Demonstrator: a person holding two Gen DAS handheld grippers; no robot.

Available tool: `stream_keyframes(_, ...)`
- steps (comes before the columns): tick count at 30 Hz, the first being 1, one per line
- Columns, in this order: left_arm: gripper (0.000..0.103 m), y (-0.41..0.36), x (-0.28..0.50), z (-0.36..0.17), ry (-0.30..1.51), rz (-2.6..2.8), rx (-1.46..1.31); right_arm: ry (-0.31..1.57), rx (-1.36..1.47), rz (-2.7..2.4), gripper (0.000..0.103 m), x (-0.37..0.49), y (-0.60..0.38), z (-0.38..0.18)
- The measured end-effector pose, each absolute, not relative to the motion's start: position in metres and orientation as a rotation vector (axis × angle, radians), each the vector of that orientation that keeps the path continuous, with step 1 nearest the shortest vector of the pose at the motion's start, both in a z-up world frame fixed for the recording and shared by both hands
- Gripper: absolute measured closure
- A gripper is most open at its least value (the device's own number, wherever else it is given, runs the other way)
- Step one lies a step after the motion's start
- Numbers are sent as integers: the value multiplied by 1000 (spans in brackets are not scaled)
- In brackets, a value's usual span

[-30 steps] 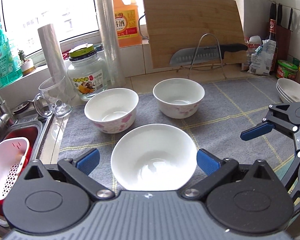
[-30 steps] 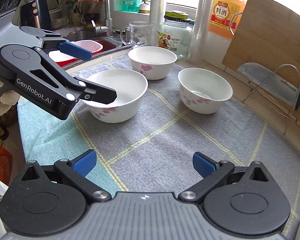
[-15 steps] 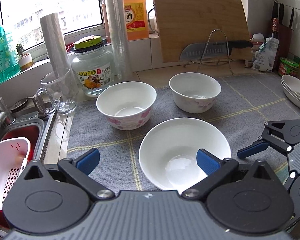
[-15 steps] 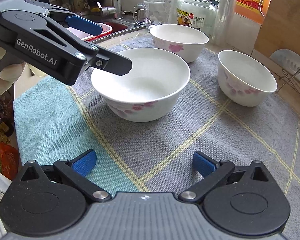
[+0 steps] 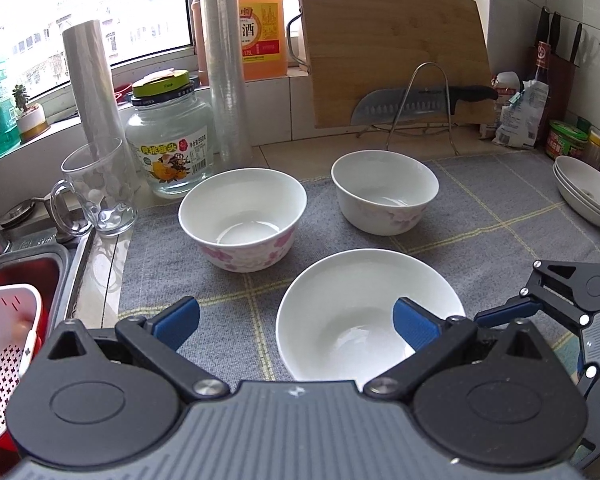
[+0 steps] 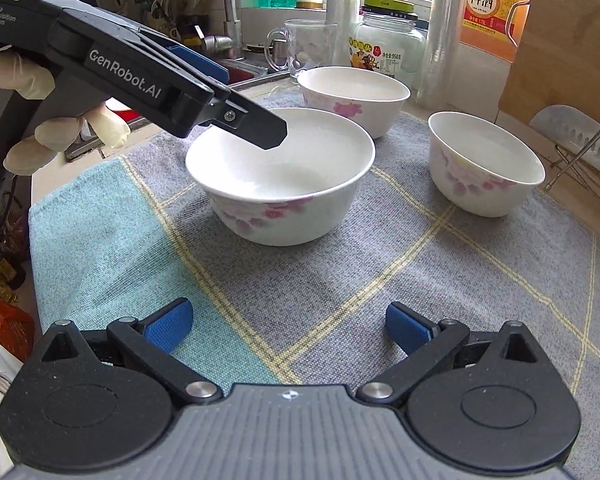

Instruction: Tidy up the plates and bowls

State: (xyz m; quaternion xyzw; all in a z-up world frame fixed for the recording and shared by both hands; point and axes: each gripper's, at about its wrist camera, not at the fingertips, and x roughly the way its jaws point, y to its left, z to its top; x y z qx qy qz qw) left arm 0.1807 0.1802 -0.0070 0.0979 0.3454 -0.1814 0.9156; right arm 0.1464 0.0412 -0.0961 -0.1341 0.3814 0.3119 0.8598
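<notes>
Left wrist: three bowls [image 5: 242, 218] sit empty.

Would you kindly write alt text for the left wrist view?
An open left hand-held gripper straddles the rim of the nearest white bowl, one finger over its inside, on a grey checked cloth. Two floral bowls sit behind it; stacked plates are at the right edge.

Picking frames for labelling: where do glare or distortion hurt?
Left wrist view: the window is blown out, and fisheye bends the cutting board. Right wrist view: the nearest bowl has a washed-out interior; the left hand-held gripper stays sharp.
</notes>
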Motion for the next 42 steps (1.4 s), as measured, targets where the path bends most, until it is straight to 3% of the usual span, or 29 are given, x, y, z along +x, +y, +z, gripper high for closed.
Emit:
stream_keyframes(31,3,185,206,-12,802,-492,228,677,-367,638,0,159,77,-77)
stream_keyframes(33,9,183,205,-11,812,-526,228,678,-384,641,0,160,79,-77)
stream_keyframes(35,23,179,204,-12,824,-553,247,674,-394,641,0,161,80,-77)
stream_keyframes(42,32,176,209,-15,859,-602,255,660,-406,643,3,165,83,-76)
